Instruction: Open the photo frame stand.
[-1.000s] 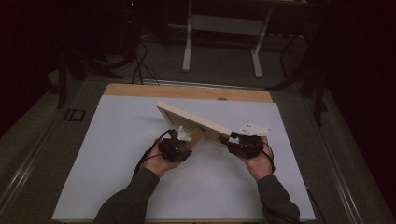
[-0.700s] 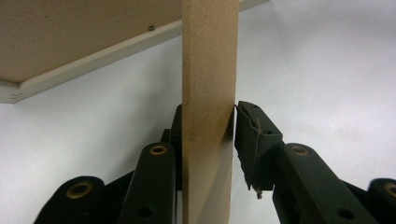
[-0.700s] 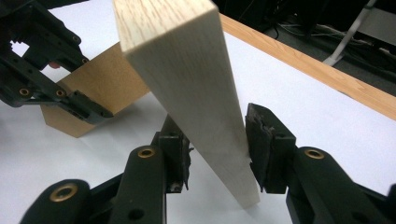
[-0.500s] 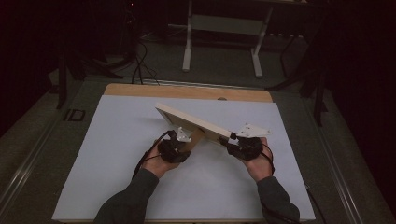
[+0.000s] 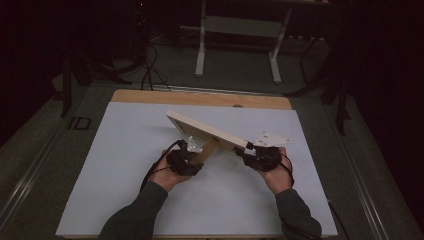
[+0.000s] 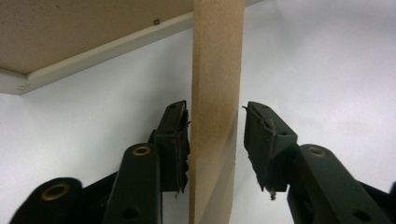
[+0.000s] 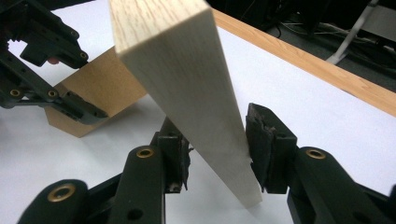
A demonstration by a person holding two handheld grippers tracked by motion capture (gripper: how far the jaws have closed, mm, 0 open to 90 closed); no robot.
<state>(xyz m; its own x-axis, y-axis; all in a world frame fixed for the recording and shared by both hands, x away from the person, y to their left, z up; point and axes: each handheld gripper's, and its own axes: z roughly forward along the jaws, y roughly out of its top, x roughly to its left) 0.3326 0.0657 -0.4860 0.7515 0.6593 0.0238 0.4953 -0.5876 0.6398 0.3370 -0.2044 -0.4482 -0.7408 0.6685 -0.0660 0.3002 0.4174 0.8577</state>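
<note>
Two pairs of tongs are at work on one pale wooden picture frame [image 5: 207, 131], held tilted above the white sheet on the bench [image 5: 120, 165], nearer its front than its far wooden edge. Nearest us, the left tongs [image 6: 215, 140] have just been opening: the frame's brown cardboard easel leg [image 6: 215, 93] stands between the jaws, one pad against it, the other clear with a gap showing, so nothing is truly gripped there. The right tongs [image 7: 217, 154] sit about half open and clamped on the light frame's end, both pads pressed to the wood, carrying it. To do this well, I'd say keep that right grip steady and the frame tilted, let the left jaws part fully before drawing back, and avoid snagging the leg sideways. Beyond, the far bench edge and dark floor.
</note>
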